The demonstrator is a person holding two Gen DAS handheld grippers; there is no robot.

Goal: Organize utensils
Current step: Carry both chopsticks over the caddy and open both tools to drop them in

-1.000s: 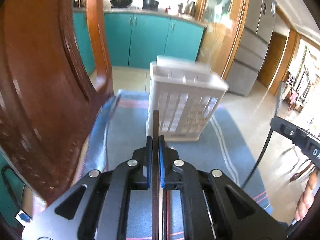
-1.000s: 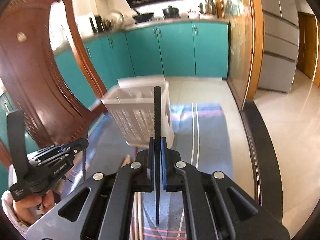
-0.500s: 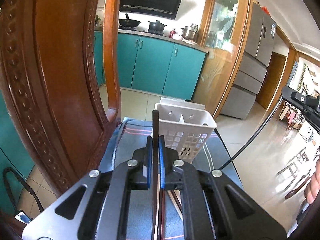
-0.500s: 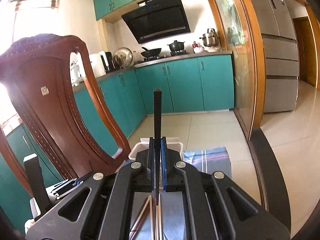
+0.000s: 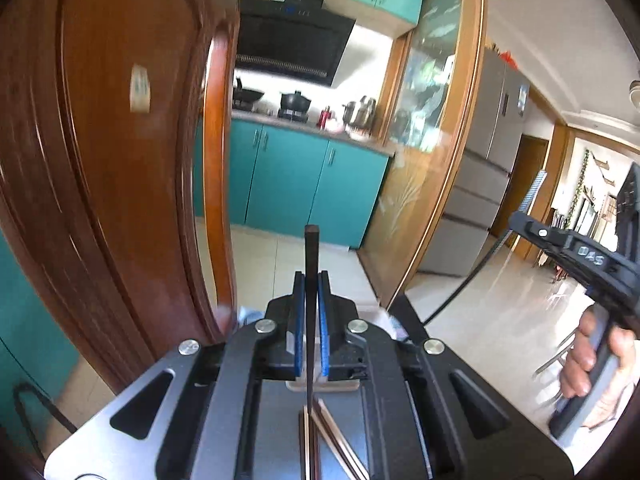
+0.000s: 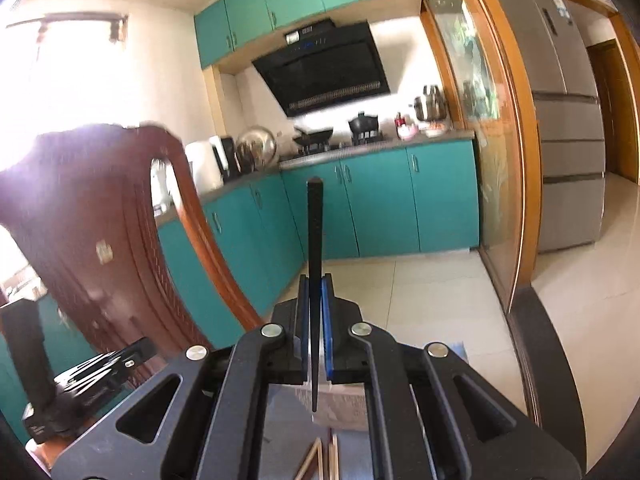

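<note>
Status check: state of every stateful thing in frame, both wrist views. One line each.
left gripper: shut on a dark chopstick, stick upright
right gripper: shut on a black chopstick, stick upright
loose chopsticks: lying on the table below, ungripped
lower cabinet doors: closed
upper cabinet doors: closed
fridge: doors closed
wok: sitting on the stove
</note>
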